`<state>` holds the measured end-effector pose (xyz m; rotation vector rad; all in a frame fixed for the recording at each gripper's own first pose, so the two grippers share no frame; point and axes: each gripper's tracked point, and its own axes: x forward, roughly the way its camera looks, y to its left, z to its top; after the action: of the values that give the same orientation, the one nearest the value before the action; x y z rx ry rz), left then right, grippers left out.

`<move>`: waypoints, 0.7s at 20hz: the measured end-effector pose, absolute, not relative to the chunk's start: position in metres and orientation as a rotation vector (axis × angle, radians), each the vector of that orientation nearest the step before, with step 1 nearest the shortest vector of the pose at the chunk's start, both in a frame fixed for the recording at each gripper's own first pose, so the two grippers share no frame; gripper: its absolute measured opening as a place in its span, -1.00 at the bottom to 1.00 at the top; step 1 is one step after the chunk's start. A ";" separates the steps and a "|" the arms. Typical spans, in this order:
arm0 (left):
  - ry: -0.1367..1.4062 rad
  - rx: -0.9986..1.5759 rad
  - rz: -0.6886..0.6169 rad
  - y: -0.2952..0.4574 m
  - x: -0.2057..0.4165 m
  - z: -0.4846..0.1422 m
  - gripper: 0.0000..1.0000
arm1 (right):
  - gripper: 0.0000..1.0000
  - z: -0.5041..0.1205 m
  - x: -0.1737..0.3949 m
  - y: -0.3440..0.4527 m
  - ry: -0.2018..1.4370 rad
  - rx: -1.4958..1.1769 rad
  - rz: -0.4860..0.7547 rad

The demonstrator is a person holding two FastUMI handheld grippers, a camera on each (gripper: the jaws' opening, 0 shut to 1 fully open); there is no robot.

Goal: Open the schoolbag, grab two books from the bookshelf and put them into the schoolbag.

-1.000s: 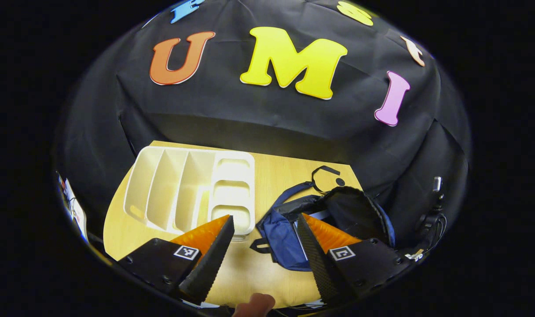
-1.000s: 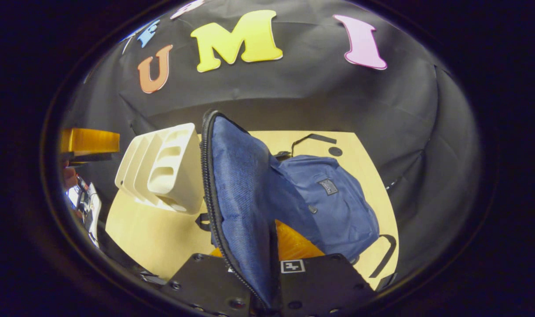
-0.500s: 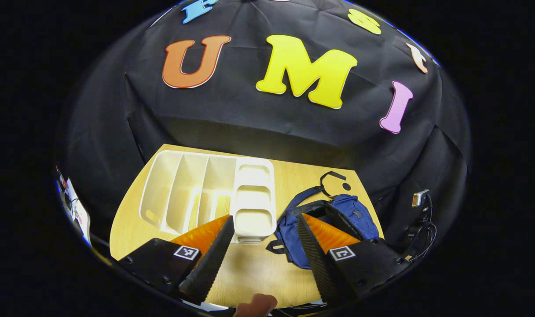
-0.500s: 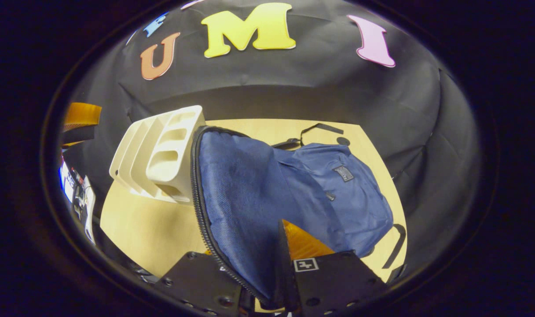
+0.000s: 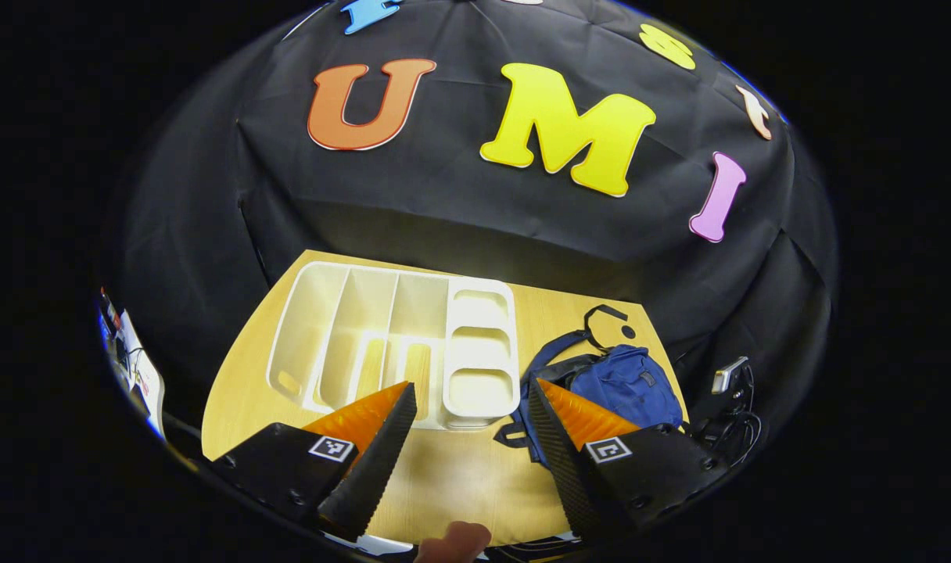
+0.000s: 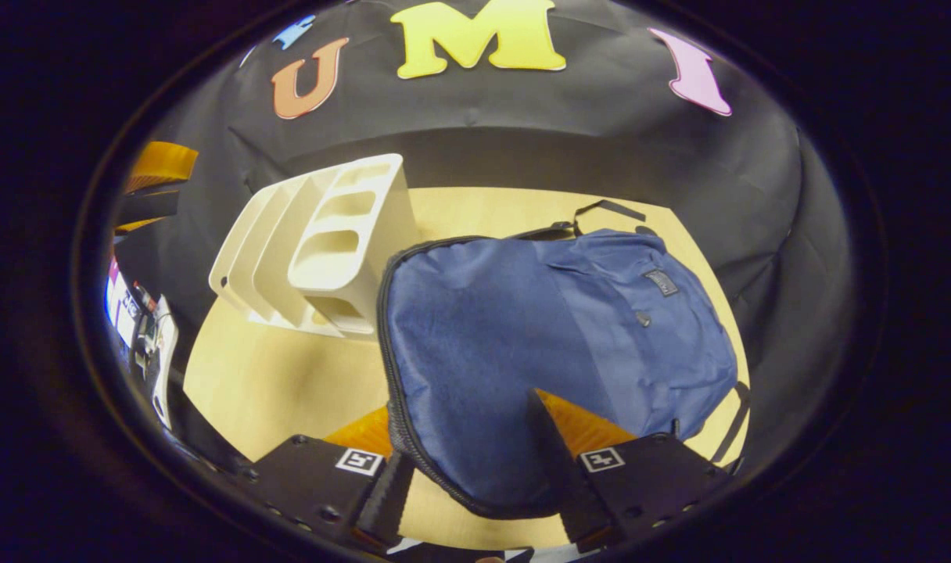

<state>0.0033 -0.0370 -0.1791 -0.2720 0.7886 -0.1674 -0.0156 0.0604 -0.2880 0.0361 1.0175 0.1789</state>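
Note:
The blue schoolbag [image 6: 569, 313] lies on the wooden table [image 6: 288, 383], its zip-edged flap [image 6: 444, 375] spread down over the body. My right gripper [image 6: 468, 426] is open at the flap's near edge, one finger under the zip edge and the other over the cloth. In the left gripper view the schoolbag [image 5: 624, 383] is small at the right, beside the white bookshelf [image 5: 389, 344], whose slots show bare walls. My left gripper [image 5: 470, 385] hovers open above the table's near side, holding nothing.
The bookshelf [image 6: 327, 250] stands just left of the bag. The bag's black straps [image 6: 601, 209] trail toward the back wall. A dark device with cables [image 5: 730, 383] sits off the table's right edge. The left gripper [image 6: 155, 180] shows at far left.
The right gripper has opened and the raised flap has dropped flat over the bag. The left gripper has drawn back and left, so shelf and bag look smaller.

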 end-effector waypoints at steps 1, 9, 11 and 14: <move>0.792 -0.277 -0.165 -0.034 0.002 -0.180 0.83 | 0.51 -0.288 -0.017 0.067 1.023 0.041 0.190; 0.764 -0.254 -0.140 -0.009 0.006 -0.184 0.83 | 0.89 -0.274 -0.019 0.108 0.982 0.093 0.270; 0.723 -0.210 -0.129 0.001 0.011 -0.177 0.84 | 0.94 -0.259 -0.010 0.111 0.939 0.115 0.257; 0.639 -0.169 -0.120 0.009 0.022 -0.159 0.83 | 0.94 -0.218 0.012 0.108 0.813 0.157 0.221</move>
<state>0.0220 0.0091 -0.1595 -0.1688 0.6392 -0.1203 0.0121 0.1081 -0.2181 0.1567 0.8131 0.2214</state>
